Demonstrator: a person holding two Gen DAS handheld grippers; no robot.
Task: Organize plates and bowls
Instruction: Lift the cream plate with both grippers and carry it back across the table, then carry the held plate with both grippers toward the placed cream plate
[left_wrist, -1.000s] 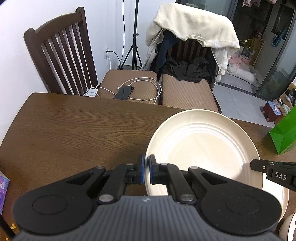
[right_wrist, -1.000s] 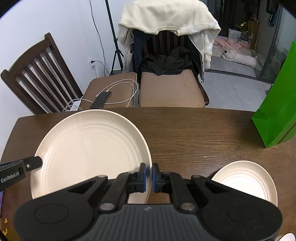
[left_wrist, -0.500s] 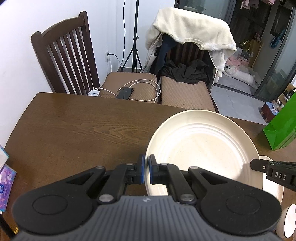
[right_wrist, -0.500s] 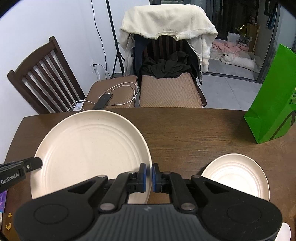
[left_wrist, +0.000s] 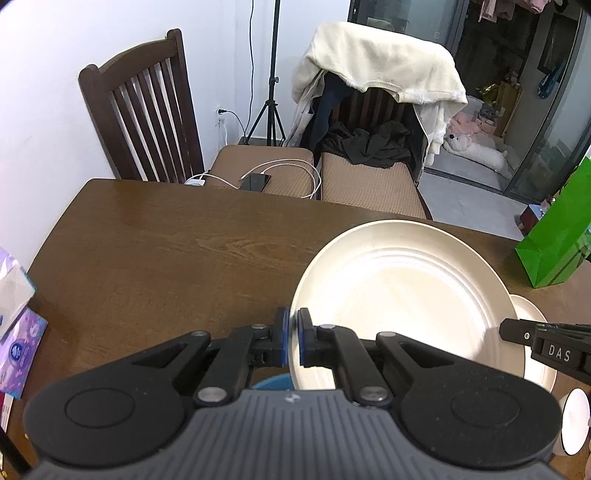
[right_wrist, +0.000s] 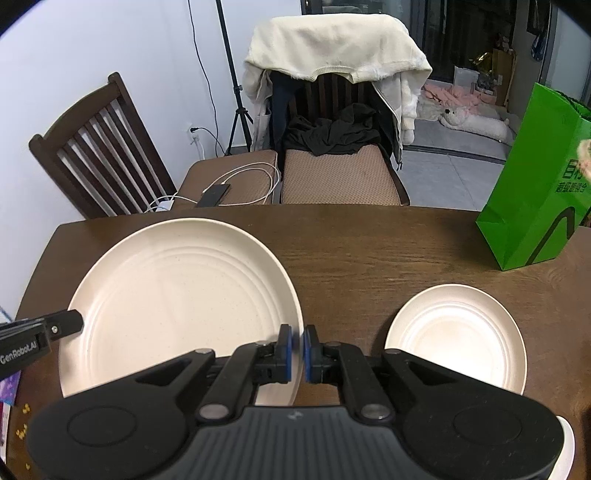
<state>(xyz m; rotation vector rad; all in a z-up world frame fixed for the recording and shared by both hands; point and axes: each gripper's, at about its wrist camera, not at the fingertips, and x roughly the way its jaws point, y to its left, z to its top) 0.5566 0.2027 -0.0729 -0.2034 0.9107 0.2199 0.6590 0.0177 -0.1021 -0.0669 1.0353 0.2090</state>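
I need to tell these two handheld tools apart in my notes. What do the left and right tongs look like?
Both look alike: a ribbed dark grey body, glossy black linkage arms with silver pivot pins, and blue pads on the fingertips. The left tongs show white "GenRobot.AI" lettering on their side in the right wrist view. The right tongs carry white "DAS" lettering, seen in the left wrist view. No cables or sleeves are visible.

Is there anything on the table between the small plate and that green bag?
No. In the right wrist view, only bare brown table shows between the small plate and the green bag.
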